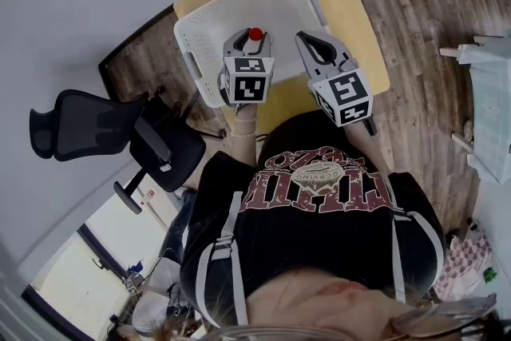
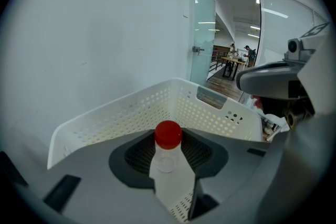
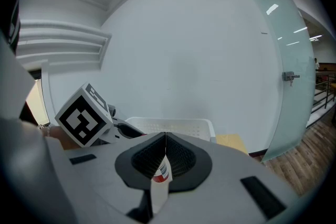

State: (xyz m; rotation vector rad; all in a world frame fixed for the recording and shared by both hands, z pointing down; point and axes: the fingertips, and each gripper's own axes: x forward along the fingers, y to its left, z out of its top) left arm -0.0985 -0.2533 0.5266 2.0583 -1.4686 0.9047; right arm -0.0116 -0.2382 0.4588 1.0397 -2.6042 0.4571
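Bottle [image 2: 167, 157]: clear plastic, round red cap [image 2: 168, 134]

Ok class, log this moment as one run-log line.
left gripper: shut on red-capped bottle | over white perforated basket | right gripper: shut on labelled item

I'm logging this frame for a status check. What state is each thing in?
left gripper: shut on the bottle.
bottle: upright, red cap on.
right gripper: jaws together at the tips.
basket: upright on the table, open top.
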